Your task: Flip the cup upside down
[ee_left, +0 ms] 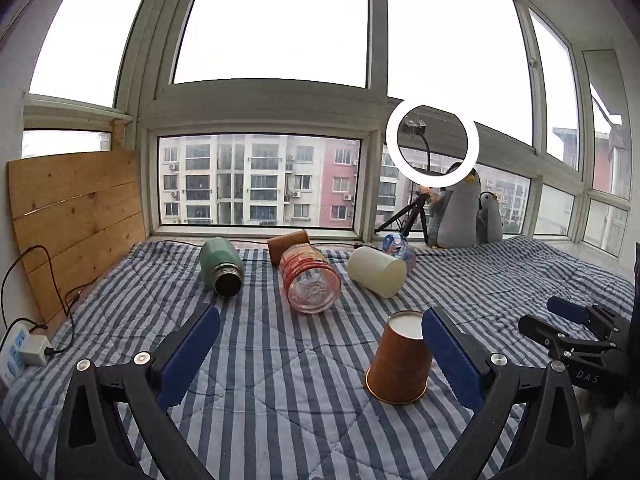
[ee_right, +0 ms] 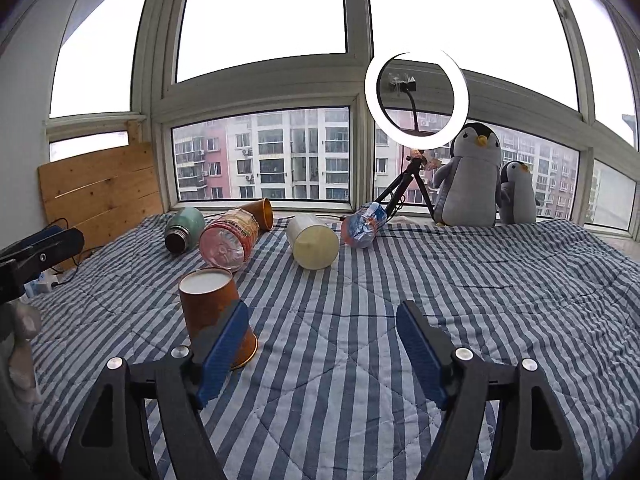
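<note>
A brown paper cup (ee_left: 398,358) stands upside down on the striped quilt (ee_left: 280,380), its white base up and its rim on the cloth. It also shows in the right wrist view (ee_right: 210,308). My left gripper (ee_left: 320,344) is open and empty; the cup sits just inside its right finger. My right gripper (ee_right: 322,340) is open and empty; the cup stands just beyond its left finger, partly hidden by it. The right gripper also shows at the right edge of the left wrist view (ee_left: 576,320).
Lying at the back are a green flask (ee_left: 220,266), a red-labelled plastic bottle (ee_left: 310,280), a second brown cup (ee_left: 286,244), a cream cup (ee_left: 376,270) and a blue-labelled bottle (ee_left: 398,248). A ring light on a tripod (ee_left: 432,146) and penguin toys (ee_left: 460,208) stand by the window. A power strip (ee_left: 16,350) lies left.
</note>
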`<control>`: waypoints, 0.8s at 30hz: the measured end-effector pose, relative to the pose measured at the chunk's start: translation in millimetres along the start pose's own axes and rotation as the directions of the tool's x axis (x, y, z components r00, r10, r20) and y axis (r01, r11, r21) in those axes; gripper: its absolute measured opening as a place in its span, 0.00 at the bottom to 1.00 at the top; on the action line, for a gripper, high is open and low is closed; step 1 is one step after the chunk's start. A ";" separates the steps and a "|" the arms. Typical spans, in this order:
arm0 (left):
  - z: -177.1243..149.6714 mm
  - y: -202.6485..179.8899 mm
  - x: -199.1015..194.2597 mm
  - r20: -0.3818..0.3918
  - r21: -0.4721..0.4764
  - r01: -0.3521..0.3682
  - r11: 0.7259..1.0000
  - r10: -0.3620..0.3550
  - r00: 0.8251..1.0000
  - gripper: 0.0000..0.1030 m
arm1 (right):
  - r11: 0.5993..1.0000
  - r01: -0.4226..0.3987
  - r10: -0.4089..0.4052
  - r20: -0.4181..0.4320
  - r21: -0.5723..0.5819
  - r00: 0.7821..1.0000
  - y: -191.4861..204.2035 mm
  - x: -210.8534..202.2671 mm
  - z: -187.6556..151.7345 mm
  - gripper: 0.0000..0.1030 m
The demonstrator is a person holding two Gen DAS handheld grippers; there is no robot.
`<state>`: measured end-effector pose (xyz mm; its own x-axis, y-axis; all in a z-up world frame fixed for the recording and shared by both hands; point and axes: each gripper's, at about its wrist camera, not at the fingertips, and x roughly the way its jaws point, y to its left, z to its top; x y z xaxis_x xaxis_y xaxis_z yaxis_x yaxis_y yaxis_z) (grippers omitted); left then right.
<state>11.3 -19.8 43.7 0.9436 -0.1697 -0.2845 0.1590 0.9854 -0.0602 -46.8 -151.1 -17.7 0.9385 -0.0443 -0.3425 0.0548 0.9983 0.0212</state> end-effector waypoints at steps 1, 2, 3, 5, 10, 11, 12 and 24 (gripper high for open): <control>-2.6 3.3 -4.2 0.013 -0.005 -0.015 1.000 0.015 1.000 0.99 | 1.000 0.007 -0.007 0.018 -0.002 1.000 1.6 -2.6 -0.3 0.72; -4.9 5.4 -7.4 0.026 -0.011 -0.026 1.000 0.027 0.999 0.99 | 1.000 0.013 -0.013 0.036 -0.003 0.999 3.0 -4.9 -0.5 0.73; -7.9 7.5 -10.9 0.040 -0.014 -0.039 0.999 0.040 0.998 0.99 | 1.000 0.021 -0.021 0.055 -0.001 0.998 4.1 -7.2 -0.6 0.74; -12.1 7.7 -15.1 0.071 -0.007 -0.070 0.998 0.070 0.995 0.99 | 1.000 0.027 -0.027 0.085 0.002 0.996 6.1 -10.6 -0.7 0.76; -18.4 5.7 -21.0 0.126 0.011 -0.112 0.994 0.110 0.986 0.99 | 0.999 0.052 -0.051 0.129 -0.001 0.990 11.2 -14.1 -2.0 0.77; -19.3 5.8 -21.5 0.132 0.007 -0.112 0.994 0.110 0.985 0.99 | 0.998 0.055 -0.054 0.136 -0.003 0.989 12.5 -14.8 -2.4 0.77; -20.3 4.7 -20.9 0.138 0.002 -0.114 0.993 0.113 0.984 1.00 | 0.998 0.057 -0.056 0.144 0.000 0.988 12.9 -15.2 -2.5 0.77; -26.0 -1.2 -9.2 0.170 -0.001 -0.160 0.987 0.158 0.973 0.99 | 0.995 0.090 -0.095 0.242 0.032 0.966 15.4 -22.7 -4.3 0.77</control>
<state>-5.2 -19.7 21.6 0.9923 -0.0078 -0.1236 0.0060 0.9999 -0.0149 -68.7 -134.6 -13.6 0.9836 -0.1467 -0.1051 0.1497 0.9885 0.0204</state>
